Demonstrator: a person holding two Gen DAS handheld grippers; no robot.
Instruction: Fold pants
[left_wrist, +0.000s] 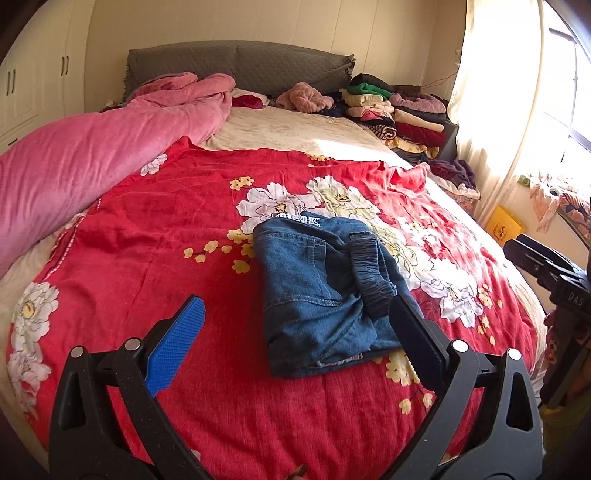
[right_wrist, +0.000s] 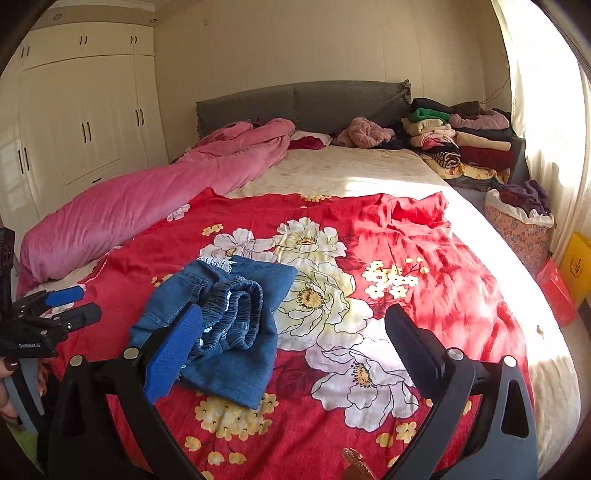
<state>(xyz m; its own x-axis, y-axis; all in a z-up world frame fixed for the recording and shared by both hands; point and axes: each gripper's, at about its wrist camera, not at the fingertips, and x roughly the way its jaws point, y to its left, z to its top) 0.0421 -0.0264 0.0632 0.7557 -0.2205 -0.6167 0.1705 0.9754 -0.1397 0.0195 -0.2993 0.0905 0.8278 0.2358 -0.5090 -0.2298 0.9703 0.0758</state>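
Blue denim pants (left_wrist: 317, 291) lie folded into a compact bundle on the red flowered bedspread (left_wrist: 147, 258), elastic waistband on top. They also show in the right wrist view (right_wrist: 229, 325). My left gripper (left_wrist: 295, 314) is open and empty, hovering just before the bundle's near edge; its right finger overlaps the waistband in view. My right gripper (right_wrist: 295, 325) is open and empty, to the right of the bundle, with its blue left finger over the pants' near corner. The left gripper also shows in the right wrist view (right_wrist: 70, 306) at far left, and the right gripper's body in the left wrist view (left_wrist: 546, 266).
A pink duvet (left_wrist: 92, 158) lies along the bed's left side. Stacks of folded clothes (left_wrist: 399, 107) sit by the grey headboard (left_wrist: 240, 62). A laundry basket (right_wrist: 521, 229) and yellow and red bags (right_wrist: 576, 266) stand right of the bed. A wardrobe (right_wrist: 81, 122) is on the left.
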